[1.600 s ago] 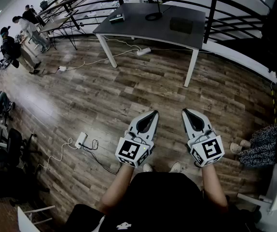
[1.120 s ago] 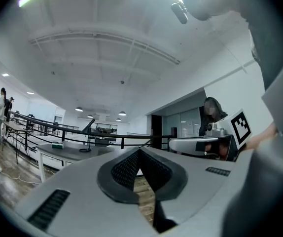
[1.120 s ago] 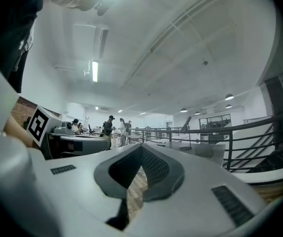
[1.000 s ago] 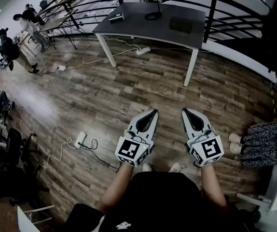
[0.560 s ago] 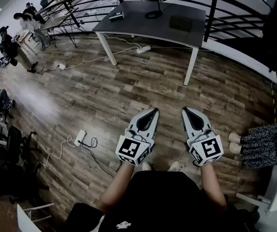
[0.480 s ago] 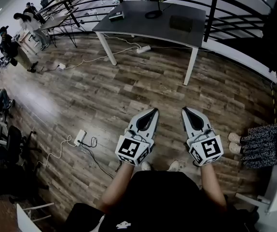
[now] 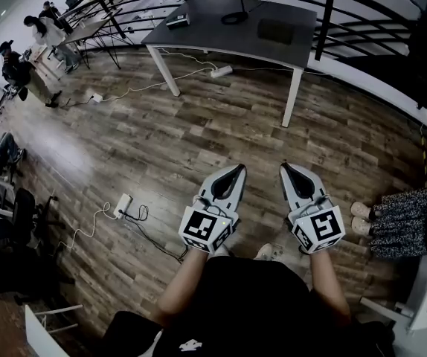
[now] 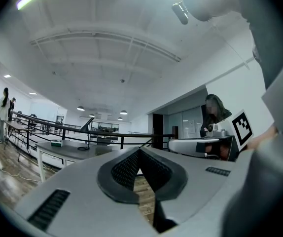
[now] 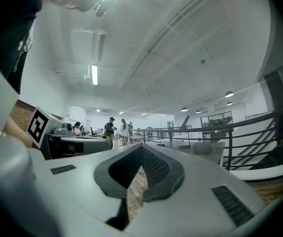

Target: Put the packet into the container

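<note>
2 closed grippers, level and side by side above the wood floor point(image 7: 161, 147).
Left gripper point(image 7: 236, 171) and right gripper point(image 7: 287, 171) point toward the grey table point(image 7: 213, 36), jaws pressed together; a dark flat item point(image 7: 276, 30) lies there, well apart from both, packet or not unclear.

Bright ceiling lights, strong fisheye warping at edges.

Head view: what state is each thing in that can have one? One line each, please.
Left hand-held gripper: shut, nothing between the jaws.
Right hand-held gripper: shut, nothing between the jaws.
Grey table: upright, small items on top.
Power strip: lying on the floor, cable attached.
</note>
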`<state>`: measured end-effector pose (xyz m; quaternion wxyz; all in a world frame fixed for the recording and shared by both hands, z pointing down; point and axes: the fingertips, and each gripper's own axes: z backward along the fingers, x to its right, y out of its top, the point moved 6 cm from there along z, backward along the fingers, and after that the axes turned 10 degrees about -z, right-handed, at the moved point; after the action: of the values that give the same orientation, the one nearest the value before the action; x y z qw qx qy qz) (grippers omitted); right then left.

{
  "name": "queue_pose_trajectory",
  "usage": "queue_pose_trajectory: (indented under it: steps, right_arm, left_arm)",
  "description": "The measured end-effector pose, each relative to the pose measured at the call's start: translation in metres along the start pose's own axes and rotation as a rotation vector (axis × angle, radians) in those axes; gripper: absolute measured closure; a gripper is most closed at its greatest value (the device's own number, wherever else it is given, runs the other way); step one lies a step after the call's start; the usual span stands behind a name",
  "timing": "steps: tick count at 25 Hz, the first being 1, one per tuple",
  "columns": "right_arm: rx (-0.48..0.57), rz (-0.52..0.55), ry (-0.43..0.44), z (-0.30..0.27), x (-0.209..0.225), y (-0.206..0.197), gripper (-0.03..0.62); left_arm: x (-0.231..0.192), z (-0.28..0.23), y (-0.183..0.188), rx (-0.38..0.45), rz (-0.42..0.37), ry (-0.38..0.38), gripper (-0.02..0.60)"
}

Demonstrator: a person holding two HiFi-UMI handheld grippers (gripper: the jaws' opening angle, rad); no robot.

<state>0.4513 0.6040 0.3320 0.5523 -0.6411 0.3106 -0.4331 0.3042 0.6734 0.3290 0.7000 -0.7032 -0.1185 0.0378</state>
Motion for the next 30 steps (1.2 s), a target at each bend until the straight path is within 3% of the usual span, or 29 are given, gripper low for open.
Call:
queue_pose_trajectory:
  steps: [7, 14, 23, 30]
  right_arm:
    - [-0.018, -0.024, -0.009, 0.026, 0.027, -0.009, 0.589]
    - [-0.006, -0.037, -0.020, 0.028, 0.045, -0.007, 0.589]
    - [0.004, -0.036, -0.018, -0.001, 0.067, -0.001, 0.589]
    - [-0.008, -0.042, -0.010, -0.052, 0.088, -0.002, 0.589]
  left_arm:
    - [0.034, -0.009, -0.009, -0.033, 0.013, -0.001, 0.584]
    - [0.035, -0.025, -0.006, -0.044, -0.006, -0.006, 0.583]
    - [0.016, -0.056, -0.004, -0.029, -0.009, -0.022, 0.584]
    - [-0.027, -0.092, -0.013, -0.031, -0.009, -0.026, 0.583]
